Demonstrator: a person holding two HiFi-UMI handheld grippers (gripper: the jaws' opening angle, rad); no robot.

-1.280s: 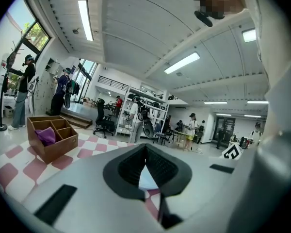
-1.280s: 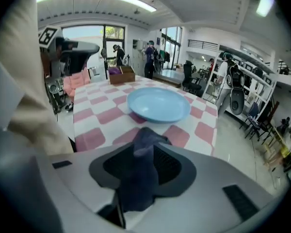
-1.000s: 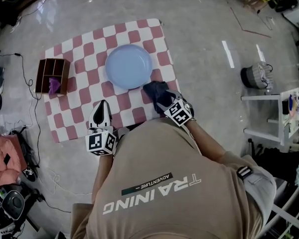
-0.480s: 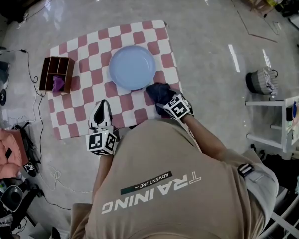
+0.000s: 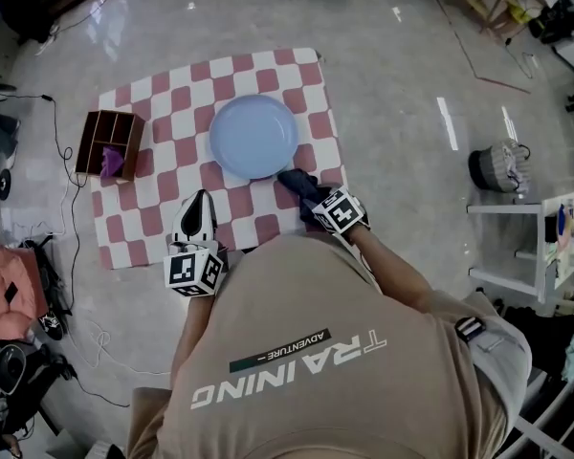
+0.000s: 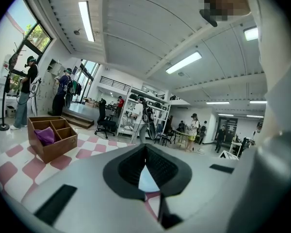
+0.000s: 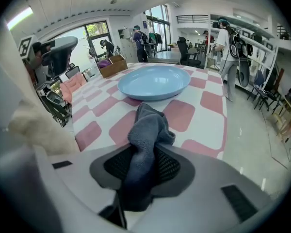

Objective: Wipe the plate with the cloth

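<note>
The light blue plate (image 5: pixel 253 135) (image 7: pixel 155 81) lies on a red-and-white checkered mat (image 5: pixel 153 113) on the floor. Just in front of its near right rim, the dark grey cloth (image 5: pixel 295 181) (image 7: pixel 148 125) is bunched up. My right gripper (image 5: pixel 313 199) (image 7: pixel 144 155) points steeply down at it. Its jaws have just been closing, and the cloth is now pinched between the pads. My left gripper (image 5: pixel 195 214) (image 6: pixel 145 149) hovers over the mat's near edge, left of the plate. Its fingertips meet and it holds nothing.
A brown wooden divided box (image 5: pixel 105 146) (image 6: pixel 51 137) with a purple item inside stands at the mat's left edge. To the right on the floor are a basket (image 5: pixel 497 168) and a white shelf unit (image 5: pixel 517 247). Cables and gear lie along the left. People stand in the background.
The right gripper has closed on the cloth, which is now gathered into a narrower bunch than before. The left gripper has stayed where it was.
</note>
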